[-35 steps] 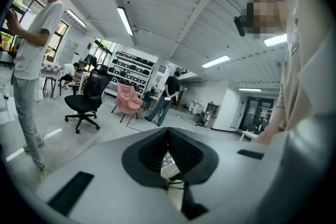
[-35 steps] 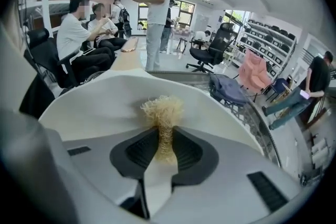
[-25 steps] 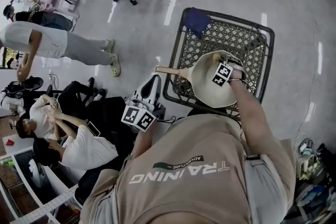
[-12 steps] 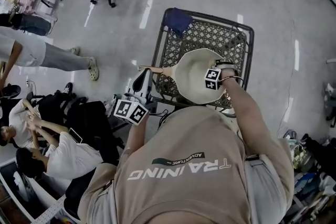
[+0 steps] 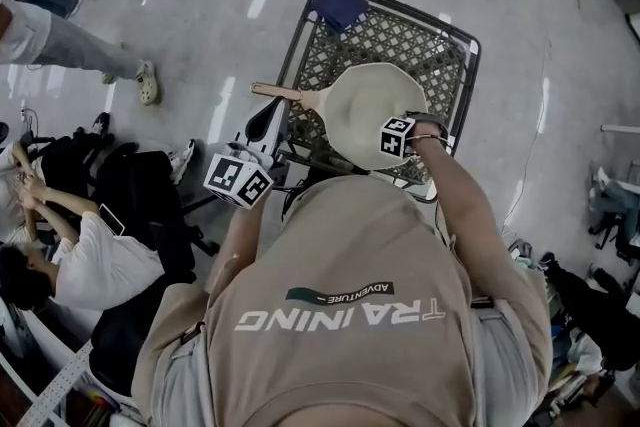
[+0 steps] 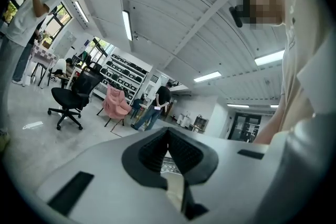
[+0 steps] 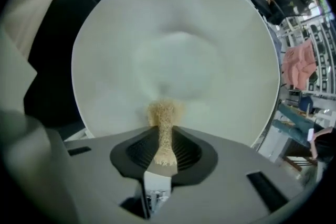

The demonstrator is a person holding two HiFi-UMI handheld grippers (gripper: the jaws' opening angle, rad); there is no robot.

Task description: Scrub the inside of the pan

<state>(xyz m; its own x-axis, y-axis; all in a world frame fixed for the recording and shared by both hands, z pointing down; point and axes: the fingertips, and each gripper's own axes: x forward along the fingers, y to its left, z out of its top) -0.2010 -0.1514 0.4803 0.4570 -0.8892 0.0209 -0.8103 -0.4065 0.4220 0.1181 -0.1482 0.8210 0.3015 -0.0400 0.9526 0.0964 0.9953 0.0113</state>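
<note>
**Sliding Toward the Near Edge**

Shifting the right gripper [image 7: 164, 131] from mid-pan to the near right rim, clenching a tan scrubber [image 7: 164, 110] against the inside of the pan [image 5: 360, 105]. Holding the left gripper [image 6: 168, 132] clamped empty, near the handle [image 5: 275, 92] overhanging the left edge of the lattice rack [image 5: 440, 65]. Leaving bare lattice, then open floor [image 5: 200, 25], beyond.

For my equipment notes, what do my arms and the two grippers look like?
The left gripper and right gripper are light grey shells with black ribbed pads; each carries a white cube with black square markers. You wear a tan short-sleeved shirt with white lettering.
</note>
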